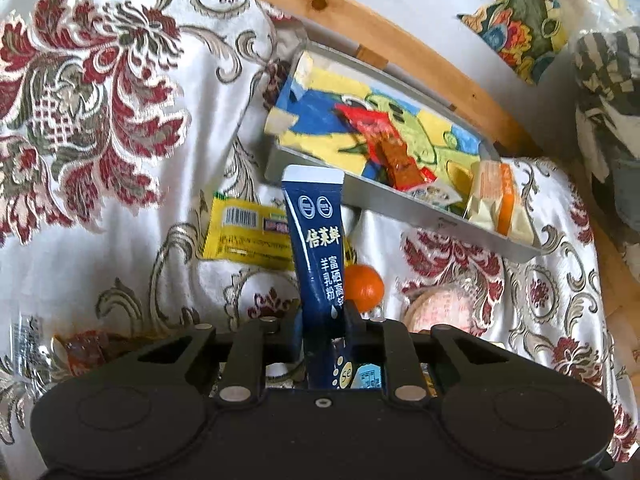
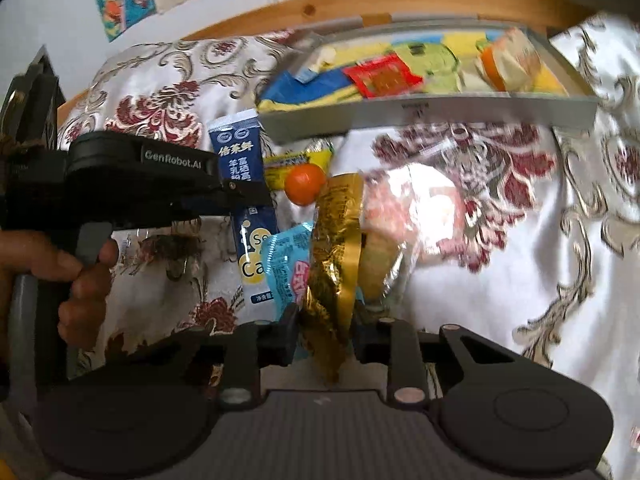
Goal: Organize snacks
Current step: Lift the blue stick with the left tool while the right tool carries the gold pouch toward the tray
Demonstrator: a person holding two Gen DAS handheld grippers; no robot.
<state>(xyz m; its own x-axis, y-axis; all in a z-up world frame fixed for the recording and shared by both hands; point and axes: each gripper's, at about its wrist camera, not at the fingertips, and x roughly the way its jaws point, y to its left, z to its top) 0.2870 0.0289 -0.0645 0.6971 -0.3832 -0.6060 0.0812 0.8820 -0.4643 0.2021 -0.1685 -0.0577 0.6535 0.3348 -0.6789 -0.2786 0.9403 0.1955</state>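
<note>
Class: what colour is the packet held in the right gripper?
Gold, with small dark print; the gold packet shows best in the right wrist view.

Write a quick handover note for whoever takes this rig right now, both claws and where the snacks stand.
Left claw: shut on the dark blue stick sachet, held upright.
Right claw: shut on the gold packet.
Done: the grey tray holds a red packet and an orange-and-cream packet.
Left: drop both held snacks in the tray, then the yellow packet, small orange and light blue packet from the cloth.
</note>
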